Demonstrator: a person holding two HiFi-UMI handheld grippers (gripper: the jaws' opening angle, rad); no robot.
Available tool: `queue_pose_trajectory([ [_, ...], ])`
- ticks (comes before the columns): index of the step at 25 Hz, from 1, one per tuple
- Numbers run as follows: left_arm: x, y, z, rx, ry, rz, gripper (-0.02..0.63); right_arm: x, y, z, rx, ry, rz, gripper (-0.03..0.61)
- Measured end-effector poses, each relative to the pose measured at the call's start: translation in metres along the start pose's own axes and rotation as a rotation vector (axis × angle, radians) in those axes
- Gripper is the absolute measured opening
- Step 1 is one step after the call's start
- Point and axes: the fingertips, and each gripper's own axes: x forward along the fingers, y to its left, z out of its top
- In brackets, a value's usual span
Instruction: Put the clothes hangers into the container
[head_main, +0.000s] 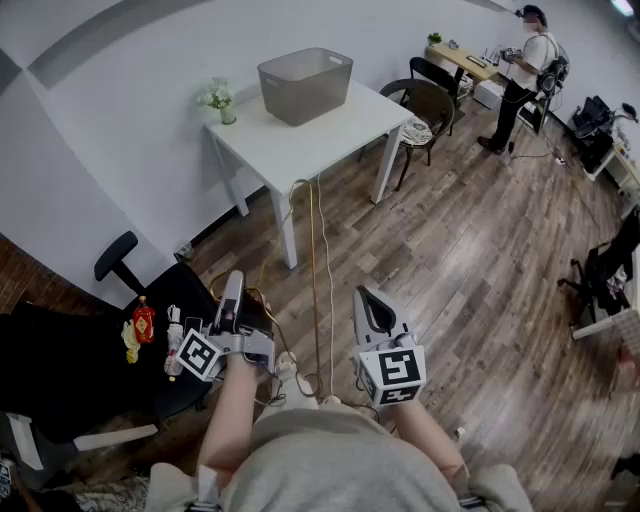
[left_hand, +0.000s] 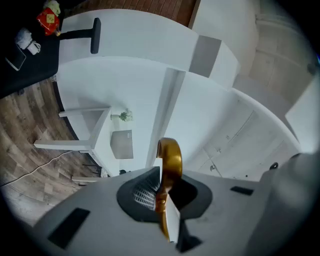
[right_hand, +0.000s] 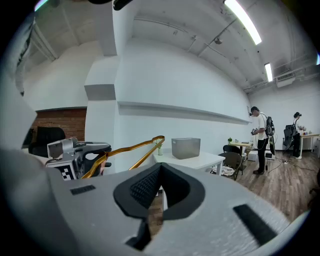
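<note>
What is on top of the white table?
A grey container and a small vase of flowers stand on the white table. The container's near wall hides most of its inside.

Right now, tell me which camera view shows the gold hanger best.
The right gripper view: the gold hanger shows its long arms, running out from the left gripper. The left gripper view shows only its hook, pinched between the fingers. The head view gives thin gold lines, easily confused with cables.
</note>
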Motion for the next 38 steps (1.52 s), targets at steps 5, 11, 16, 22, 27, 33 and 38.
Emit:
queue_pose_trajectory([
  [5,-0.01,-0.009,-0.003,0.006,0.006,-0.012,0.028,-0.014,0.0,-0.004,0.004,-0.008,-0.01,-0.005],
  [11,-0.022,-0.021,-0.013,-0.009,-0.004,-0.044,0.028,-0.029,0.004,-0.006,-0.01,-0.016,-0.003,-0.005],
  [16,-0.032,-0.016,-0.024,-0.022,-0.004,-0.026,0.028,-0.031,0.008,-0.011,-0.051,0.009,-0.009,-0.003],
  [22,-0.027,-0.017,-0.028,-0.025,-0.004,-0.015,0.028,-0.035,-0.005,-0.008,-0.028,0.007,-0.011,-0.002],
  [27,-0.013,-0.021,-0.03,-0.009,0.007,-0.047,0.028,-0.04,-0.028,-0.015,-0.008,0.02,-0.041,-0.002],
  [33,-0.008,-0.018,-0.028,-0.03,0.0,-0.05,0.028,-0.037,-0.027,-0.012,-0.002,0.014,-0.034,-0.002],
  [38,-0.011,-0.012,-0.026,-0.059,-0.025,-0.035,0.028,-0.037,-0.019,-0.011,0.002,0.011,-0.01,-0.002],
])
